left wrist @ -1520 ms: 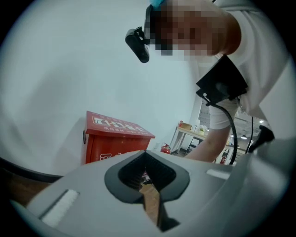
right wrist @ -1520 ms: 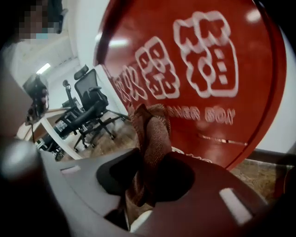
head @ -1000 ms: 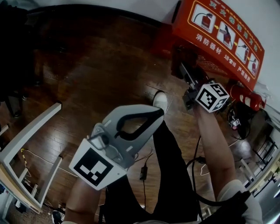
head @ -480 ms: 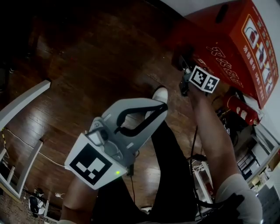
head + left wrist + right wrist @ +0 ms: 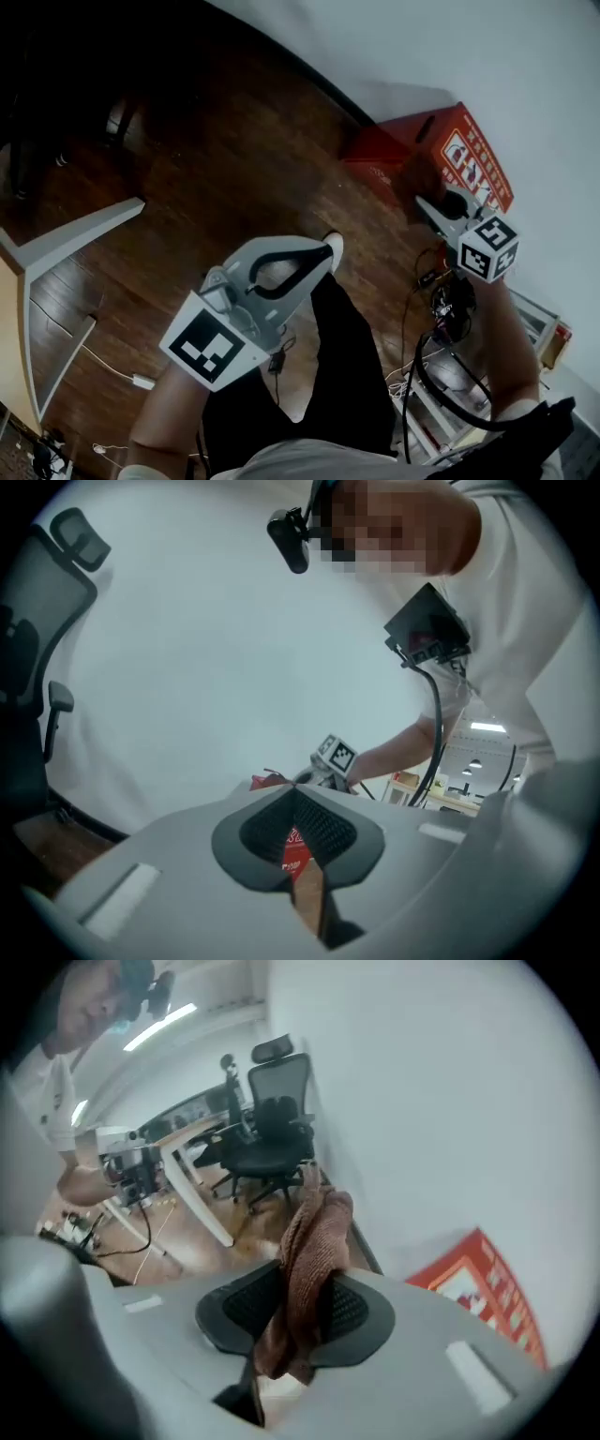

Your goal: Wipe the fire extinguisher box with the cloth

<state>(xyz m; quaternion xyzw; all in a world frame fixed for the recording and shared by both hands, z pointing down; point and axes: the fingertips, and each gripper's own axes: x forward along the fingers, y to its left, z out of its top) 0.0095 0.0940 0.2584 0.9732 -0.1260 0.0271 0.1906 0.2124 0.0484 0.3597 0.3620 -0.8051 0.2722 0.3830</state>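
My right gripper (image 5: 302, 1283) is clamped on the brown cloth (image 5: 314, 1227), which is pinched between the pads and bunches out past the jaw tips as a loose fold. The red fire extinguisher box (image 5: 467, 161) sits on the wooden floor (image 5: 216, 159) against the white wall (image 5: 450, 56), just ahead of this gripper in the head view and off to the right of its jaws in its own view, with cloth and box apart as far as I can tell. My left gripper (image 5: 323, 255) hangs well back from the box with its jaws together and nothing between them, so I judge it has no part in this step. The wiping itself looks not yet begun. To do it well, I think I should turn the right gripper toward the box until the free fold leads, then lay that fold flat on a face so fabric rather than the hard jaw tips meets the panel. Long overlapping strokes with light pressure seem best, and I should keep the grip firm, since a thick bunch like this could drag out of the pads
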